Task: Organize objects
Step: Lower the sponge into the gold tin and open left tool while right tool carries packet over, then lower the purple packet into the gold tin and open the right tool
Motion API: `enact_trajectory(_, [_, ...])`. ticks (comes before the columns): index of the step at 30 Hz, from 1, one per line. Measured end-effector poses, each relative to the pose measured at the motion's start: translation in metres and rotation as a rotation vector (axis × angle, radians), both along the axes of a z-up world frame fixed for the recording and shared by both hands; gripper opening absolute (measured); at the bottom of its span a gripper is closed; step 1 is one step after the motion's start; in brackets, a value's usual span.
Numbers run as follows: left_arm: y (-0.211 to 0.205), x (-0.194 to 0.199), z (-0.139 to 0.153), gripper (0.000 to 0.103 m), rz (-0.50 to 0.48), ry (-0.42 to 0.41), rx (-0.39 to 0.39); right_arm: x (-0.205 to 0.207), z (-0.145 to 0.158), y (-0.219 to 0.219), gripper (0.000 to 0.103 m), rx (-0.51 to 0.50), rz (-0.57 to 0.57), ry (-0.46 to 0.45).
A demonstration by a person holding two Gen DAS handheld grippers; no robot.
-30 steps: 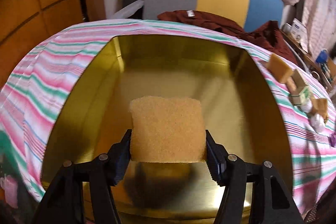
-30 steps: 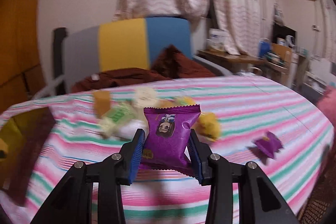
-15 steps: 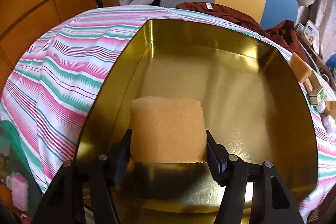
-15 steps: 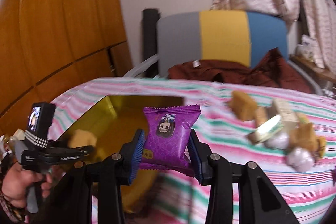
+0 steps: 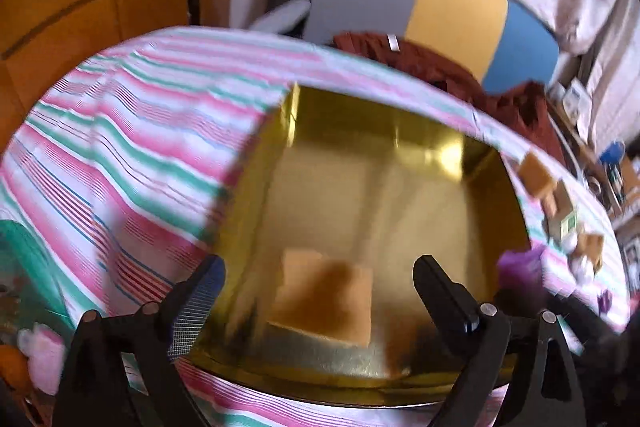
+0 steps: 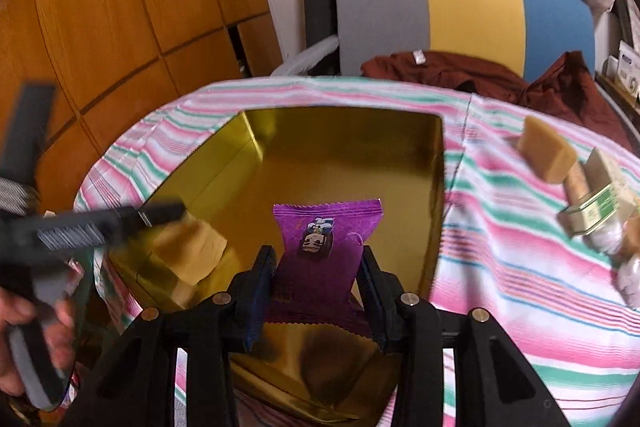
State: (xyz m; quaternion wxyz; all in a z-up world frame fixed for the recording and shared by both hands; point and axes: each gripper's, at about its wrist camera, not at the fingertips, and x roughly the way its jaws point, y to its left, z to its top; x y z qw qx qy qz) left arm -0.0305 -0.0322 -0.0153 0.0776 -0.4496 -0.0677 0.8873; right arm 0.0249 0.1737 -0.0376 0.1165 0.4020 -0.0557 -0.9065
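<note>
A gold tin (image 5: pixel 260 187) sits on the striped tablecloth (image 5: pixel 132 131). Inside it, near the front left corner, lies a tan spongy block (image 5: pixel 328 307). My left gripper (image 5: pixel 320 291) hovers above the block with its jaws opening wide; the pads are clear of it. In the right wrist view my right gripper (image 6: pixel 316 279) is shut on a purple snack packet (image 6: pixel 324 243) and holds it over the tin (image 6: pixel 224 155). The tan block (image 6: pixel 192 251) shows at the tin's left, under the left gripper's fingers (image 6: pixel 120 223).
Loose snacks lie on the cloth right of the tin: a tan block (image 6: pixel 544 151), a green-and-white box (image 6: pixel 596 203) and several wrapped pieces. A chair (image 6: pixel 468 11) with a brown garment (image 6: pixel 460 71) stands behind. A person's hand (image 6: pixel 24 327) holds the left gripper.
The left gripper has let go of the tan block, which now lies in the tin, and has drawn back and up. The right gripper has swung left with the purple packet to over the tin.
</note>
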Motion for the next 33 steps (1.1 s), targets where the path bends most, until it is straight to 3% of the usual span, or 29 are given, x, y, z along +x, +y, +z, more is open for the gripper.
enact_trajectory(2, [-0.008, 0.002, 0.01, 0.1, 0.046, 0.034, 0.007, -0.003, -0.003, -0.005, 0.041, -0.009, 0.01, -0.021])
enact_trajectory(8, [-0.028, -0.003, 0.019, 0.101, 0.138, 0.055, 0.052, -0.015, -0.014, -0.027, 0.041, -0.033, 0.046, -0.073])
enact_trajectory(16, [-0.033, 0.003, 0.017, 0.101, 0.171, 0.053, 0.065, -0.009, -0.014, -0.037, 0.048, -0.097, 0.094, -0.063])
enact_trajectory(25, [-0.017, 0.005, 0.012, 0.102, 0.126, 0.043, 0.084, -0.002, 0.014, -0.014, 0.048, -0.104, 0.031, 0.031])
enact_trajectory(33, [0.019, 0.014, 0.007, 0.103, -0.003, 0.057, 0.11, 0.002, 0.029, 0.029, 0.048, -0.079, -0.082, 0.068])
